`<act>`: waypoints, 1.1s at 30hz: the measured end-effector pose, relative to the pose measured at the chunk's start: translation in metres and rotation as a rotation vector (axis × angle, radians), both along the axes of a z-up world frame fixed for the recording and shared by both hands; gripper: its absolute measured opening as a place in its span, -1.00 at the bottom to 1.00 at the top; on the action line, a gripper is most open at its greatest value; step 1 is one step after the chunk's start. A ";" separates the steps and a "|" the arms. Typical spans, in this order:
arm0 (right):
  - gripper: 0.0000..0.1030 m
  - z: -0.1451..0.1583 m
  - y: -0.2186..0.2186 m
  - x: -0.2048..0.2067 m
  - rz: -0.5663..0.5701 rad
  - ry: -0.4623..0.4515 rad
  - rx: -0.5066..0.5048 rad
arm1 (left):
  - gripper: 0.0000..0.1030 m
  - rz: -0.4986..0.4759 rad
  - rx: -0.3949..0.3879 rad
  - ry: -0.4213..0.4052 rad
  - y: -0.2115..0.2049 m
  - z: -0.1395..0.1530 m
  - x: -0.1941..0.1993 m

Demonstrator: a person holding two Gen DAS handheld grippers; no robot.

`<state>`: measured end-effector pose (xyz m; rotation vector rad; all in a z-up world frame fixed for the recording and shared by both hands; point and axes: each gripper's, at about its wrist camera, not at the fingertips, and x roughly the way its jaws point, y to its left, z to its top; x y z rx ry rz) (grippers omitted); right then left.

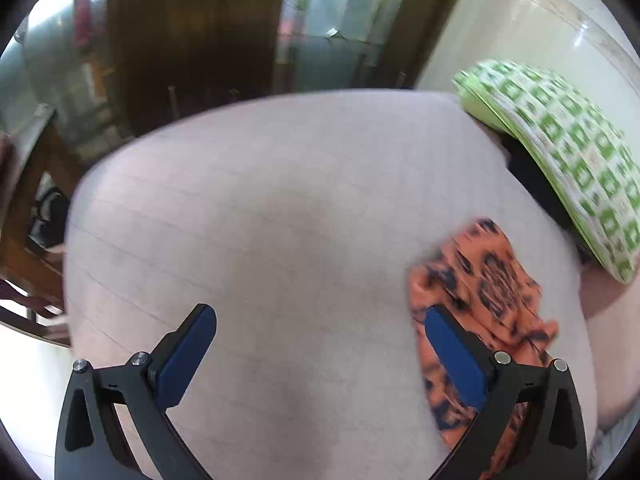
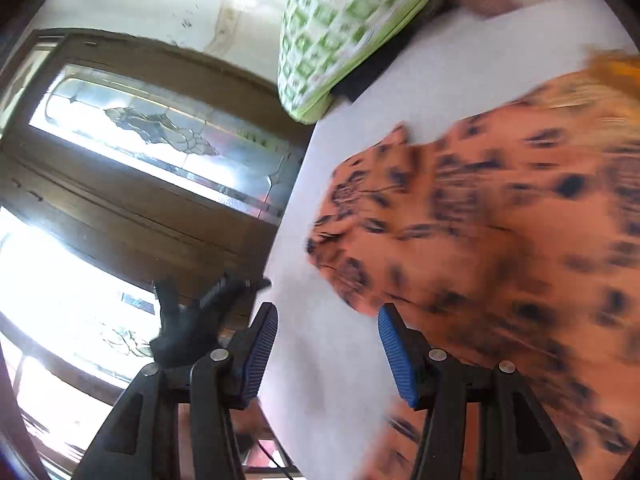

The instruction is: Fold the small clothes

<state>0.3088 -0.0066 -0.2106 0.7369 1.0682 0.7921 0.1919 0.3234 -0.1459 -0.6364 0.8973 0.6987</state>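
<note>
A small orange garment with dark spots (image 1: 486, 280) lies on the pale grey sheet (image 1: 280, 208), at the right of the left wrist view. My left gripper (image 1: 320, 324) is open and empty above the sheet; its right finger overlaps the garment's left edge. In the right wrist view the same garment (image 2: 500, 216) fills the right side, blurred by motion. My right gripper (image 2: 328, 320) is open and empty, with its right finger over the garment's near edge and its left finger near the sheet's edge (image 2: 288, 208).
A green-and-white checked pillow (image 1: 568, 152) lies at the sheet's far right corner, also in the right wrist view (image 2: 344, 28). Dark wooden doors with glass panes (image 2: 152, 148) stand beyond the sheet's edge. A black glove-like object (image 2: 192, 312) shows at the left.
</note>
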 end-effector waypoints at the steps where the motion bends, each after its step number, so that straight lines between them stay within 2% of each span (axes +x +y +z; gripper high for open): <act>1: 0.09 0.000 0.016 0.007 0.004 0.006 -0.002 | 1.00 0.003 -0.001 0.004 0.006 0.000 -0.001; 5: 0.09 -0.017 0.064 0.042 -0.024 0.114 0.026 | 1.00 0.012 -0.079 0.027 0.031 -0.014 0.004; 9: 0.10 -0.047 0.097 0.073 -0.106 0.233 -0.024 | 1.00 0.013 -0.114 0.043 0.042 -0.023 0.015; 13: 0.10 -0.060 0.108 0.084 -0.171 0.271 -0.068 | 1.00 -0.009 -0.131 0.040 0.046 -0.025 0.025; 19: 0.11 -0.066 0.109 0.095 -0.305 0.305 -0.038 | 1.00 -0.025 -0.174 0.039 0.047 -0.030 0.034; 20: 0.07 -0.065 0.109 0.095 -0.321 0.291 -0.047 | 1.00 -0.024 -0.174 0.036 0.046 -0.029 0.033; 22: -0.43 -0.059 0.113 0.097 -0.338 0.230 -0.112 | 1.00 -0.023 -0.175 0.032 0.042 -0.031 0.028; 23: -0.81 -0.057 0.114 0.097 -0.333 0.202 -0.151 | 1.00 -0.023 -0.178 0.032 0.041 -0.032 0.027; 25: -0.85 -0.049 0.117 0.097 -0.312 0.124 -0.227 | 1.00 -0.027 -0.190 0.032 0.040 -0.033 0.027; 27: -0.88 -0.034 0.114 0.091 -0.301 0.036 -0.263 | 1.00 -0.024 -0.186 0.035 0.039 -0.034 0.027; 30: -0.89 0.003 0.106 0.082 -0.312 -0.103 -0.239 | 1.00 -0.017 -0.176 0.032 0.037 -0.033 0.029; 33: -0.89 0.045 0.080 0.069 -0.333 -0.219 -0.183 | 1.00 -0.032 -0.168 0.040 0.030 -0.033 0.032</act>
